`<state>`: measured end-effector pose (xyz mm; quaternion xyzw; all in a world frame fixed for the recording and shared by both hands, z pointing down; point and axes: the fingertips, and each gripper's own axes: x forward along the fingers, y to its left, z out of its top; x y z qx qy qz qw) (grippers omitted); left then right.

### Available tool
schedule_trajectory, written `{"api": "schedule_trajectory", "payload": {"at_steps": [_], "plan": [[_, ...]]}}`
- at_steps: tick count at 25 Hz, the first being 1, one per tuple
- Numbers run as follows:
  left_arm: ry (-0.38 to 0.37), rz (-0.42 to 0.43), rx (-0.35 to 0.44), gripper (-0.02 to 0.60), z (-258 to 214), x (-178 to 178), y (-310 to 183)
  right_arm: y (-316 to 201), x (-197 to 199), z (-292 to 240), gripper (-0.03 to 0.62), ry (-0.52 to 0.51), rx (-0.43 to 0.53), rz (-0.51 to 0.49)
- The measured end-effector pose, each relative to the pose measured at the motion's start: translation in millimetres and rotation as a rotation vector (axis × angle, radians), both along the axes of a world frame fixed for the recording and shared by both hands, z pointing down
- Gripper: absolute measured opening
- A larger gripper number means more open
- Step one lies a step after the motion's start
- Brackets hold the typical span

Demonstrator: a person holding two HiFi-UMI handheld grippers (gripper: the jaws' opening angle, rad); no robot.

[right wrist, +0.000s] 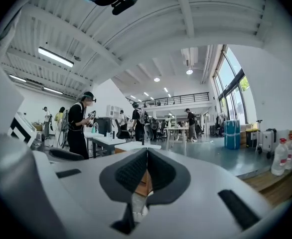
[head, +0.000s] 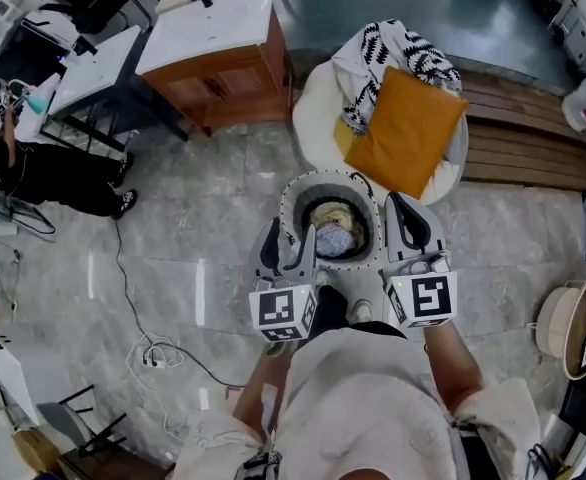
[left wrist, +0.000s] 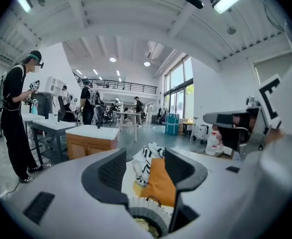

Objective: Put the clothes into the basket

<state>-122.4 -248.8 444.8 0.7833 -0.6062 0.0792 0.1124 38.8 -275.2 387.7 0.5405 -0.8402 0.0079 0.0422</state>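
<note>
A round white basket (head: pixel 293 194) stands on the marble floor just in front of me, with a pale yellow and grey bundle of clothes (head: pixel 333 230) inside it. Behind it, a black-and-white patterned garment (head: pixel 393 53) lies draped on a white round chair (head: pixel 313 108), beside an orange cushion (head: pixel 405 133). My left gripper (head: pixel 291 242) hovers over the basket's near left rim; it is open and holds nothing. The right gripper (head: pixel 406 216) hangs by the basket's right rim, shut and empty. The left gripper view shows the basket rim (left wrist: pixel 147 217) below the open left gripper (left wrist: pixel 145 164), with the garment (left wrist: pixel 148 158) beyond.
A wooden cabinet with a white top (head: pixel 218 53) stands at the back left, beside desks and a person in black (head: pixel 43 173). Cables (head: pixel 158 353) trail on the floor at left. A low wooden platform (head: pixel 533 128) runs behind the chair, and a round stool (head: pixel 573 323) sits at right.
</note>
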Motion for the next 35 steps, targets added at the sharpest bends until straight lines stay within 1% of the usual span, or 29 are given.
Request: {"api": "schedule_trajectory", "payload": {"at_steps": [6,10,13,17,22,29,32,35], "plan": [[-0.007,-0.027,0.145,0.227,-63.0,5.4,18.4,20.0,17.1,-39.5,-0.011,-0.021,0.082,0.013],[-0.007,-0.032,0.209,0.218,-92.3,13.4,34.1,34.9,30.1,-54.2,-0.011,-0.028,0.114,0.024],[-0.025,-0.042,0.251,0.204,-104.9,17.5,47.1,46.3,38.0,-61.5,-0.011,-0.030,0.136,0.029],[-0.034,-0.048,0.292,0.172,-115.8,23.4,59.2,59.5,49.0,-71.6,-0.011,-0.037,0.159,0.044],[-0.045,-0.055,0.330,0.150,-127.7,27.8,67.8,67.9,57.5,-80.8,-0.011,-0.038,0.189,0.058],[-0.049,-0.076,0.344,0.072,-130.4,26.1,75.7,76.4,64.0,-78.2,-0.011,-0.045,0.186,0.080],[-0.050,-0.088,0.359,0.022,-131.1,25.2,79.3,78.9,66.1,-75.3,-0.011,-0.035,0.185,0.079],[-0.052,-0.095,0.366,0.012,-131.4,25.9,80.2,79.2,67.2,-75.9,-0.012,-0.030,0.186,0.077]]}}
